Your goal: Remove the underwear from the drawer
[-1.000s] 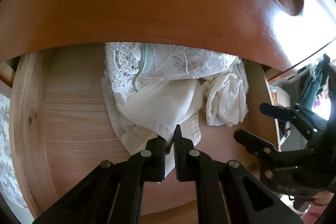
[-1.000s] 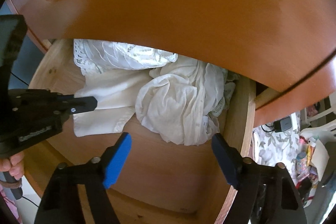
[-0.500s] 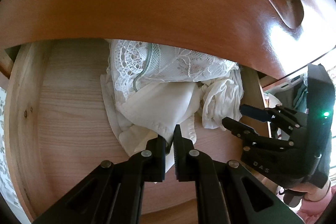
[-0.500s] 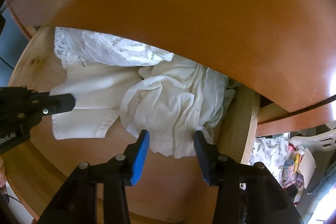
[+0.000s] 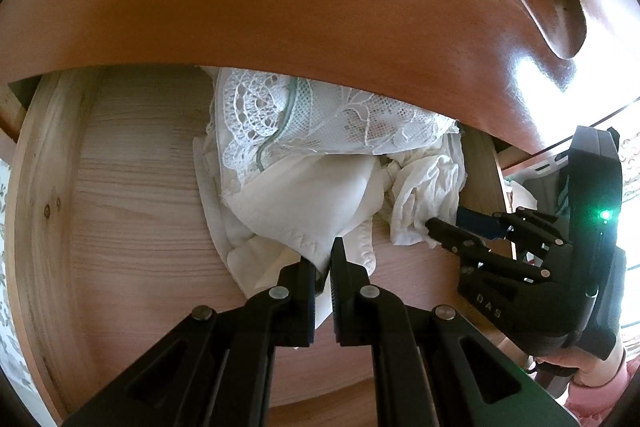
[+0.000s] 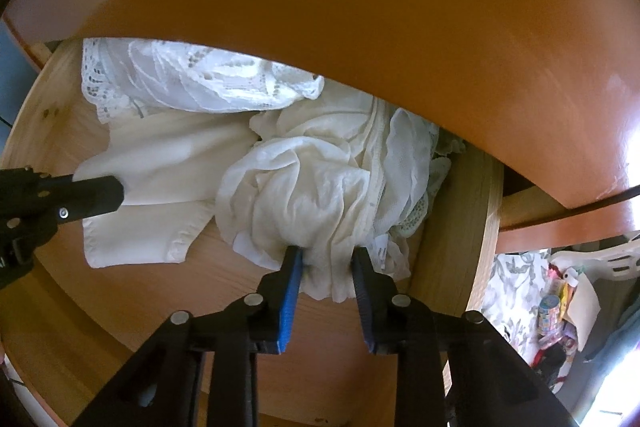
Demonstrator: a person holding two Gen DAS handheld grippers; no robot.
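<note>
Your left gripper (image 5: 325, 259) is clenched on a flat white cotton garment (image 5: 304, 199); your right gripper's (image 6: 326, 259) jaws, just closing, squeeze crumpled white underwear (image 6: 304, 187) in the pale wooden drawer (image 5: 132, 187).

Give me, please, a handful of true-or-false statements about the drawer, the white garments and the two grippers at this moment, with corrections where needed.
1. The left gripper is clamped on the hem of the flat white garment. True.
2. The right gripper has crumpled white fabric between its blue-padded fingers. True; its jaws have just been closing around the bunch.
3. The drawer holds dark socks. False: only white and lace garments show.
4. The crumpled bunch lies at the drawer's left side wall. False: it lies by the right wall.
5. Both garments are already lifted out. False: both lie on the drawer floor.
</note>
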